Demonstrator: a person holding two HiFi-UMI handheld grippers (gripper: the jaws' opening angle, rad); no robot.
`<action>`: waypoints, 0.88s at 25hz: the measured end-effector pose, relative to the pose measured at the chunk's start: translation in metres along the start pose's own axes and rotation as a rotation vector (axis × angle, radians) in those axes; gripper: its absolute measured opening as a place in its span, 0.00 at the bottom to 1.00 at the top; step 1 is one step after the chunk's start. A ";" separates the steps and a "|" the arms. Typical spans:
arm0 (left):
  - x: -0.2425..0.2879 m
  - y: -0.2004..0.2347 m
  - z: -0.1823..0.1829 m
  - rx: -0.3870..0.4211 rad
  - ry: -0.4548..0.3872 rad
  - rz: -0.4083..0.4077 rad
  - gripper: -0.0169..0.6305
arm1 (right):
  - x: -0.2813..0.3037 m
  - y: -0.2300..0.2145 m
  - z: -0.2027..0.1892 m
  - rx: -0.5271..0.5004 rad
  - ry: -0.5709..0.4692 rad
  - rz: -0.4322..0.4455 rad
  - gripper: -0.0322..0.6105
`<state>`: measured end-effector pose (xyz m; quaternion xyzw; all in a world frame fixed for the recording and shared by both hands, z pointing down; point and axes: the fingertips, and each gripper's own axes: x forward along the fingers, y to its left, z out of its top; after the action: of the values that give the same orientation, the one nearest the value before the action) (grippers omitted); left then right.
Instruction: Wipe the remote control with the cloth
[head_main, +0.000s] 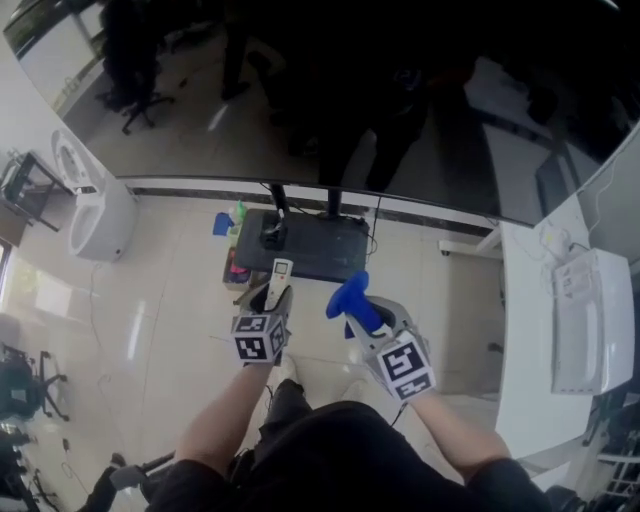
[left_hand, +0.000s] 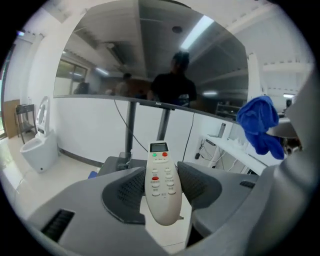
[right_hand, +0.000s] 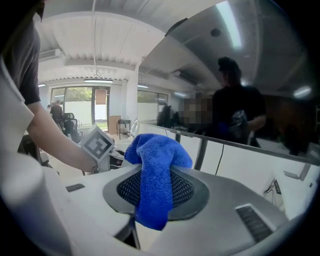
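I have both tools up in the air in front of me, over the tiled floor (head_main: 160, 320), with nothing resting on any bench. My left tool (head_main: 276, 297) is clamped on the remote control (left_hand: 162, 182). Its two pads press the sides of the lower half of the body. The button face is turned up toward that tool's camera, and the small display end points away, toward the big dark screen (head_main: 330, 100) on its stand.

My right tool (head_main: 362, 318) is closed on the blue cloth (right_hand: 156, 175). A thick bunch sticks out past the tips, and a loose tail hangs down across the lower pad.

In the head view the cloth sits just right of the remote, near it but not touching, and the left gripper view confirms this with the cloth off to the upper right with a clear gap.

So I judge that the pick-up part is finished and both items are firmly in hand. The wiping itself has not started, as no fabric lies on the remote. I have yet to bring the bunched end onto the button face and rub along it.
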<state>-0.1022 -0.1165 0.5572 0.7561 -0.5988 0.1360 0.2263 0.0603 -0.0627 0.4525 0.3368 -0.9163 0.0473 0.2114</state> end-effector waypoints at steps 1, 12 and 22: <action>0.010 0.007 -0.007 0.000 0.014 0.014 0.34 | 0.006 -0.001 -0.005 0.008 0.017 0.001 0.23; 0.181 0.062 -0.075 0.031 0.228 0.034 0.34 | 0.084 -0.014 -0.079 0.195 0.226 -0.106 0.23; 0.279 0.088 -0.130 0.051 0.332 0.134 0.34 | 0.115 -0.032 -0.130 0.301 0.286 -0.151 0.23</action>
<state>-0.1099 -0.3026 0.8179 0.6870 -0.5988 0.2889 0.2934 0.0483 -0.1258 0.6168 0.4222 -0.8317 0.2150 0.2895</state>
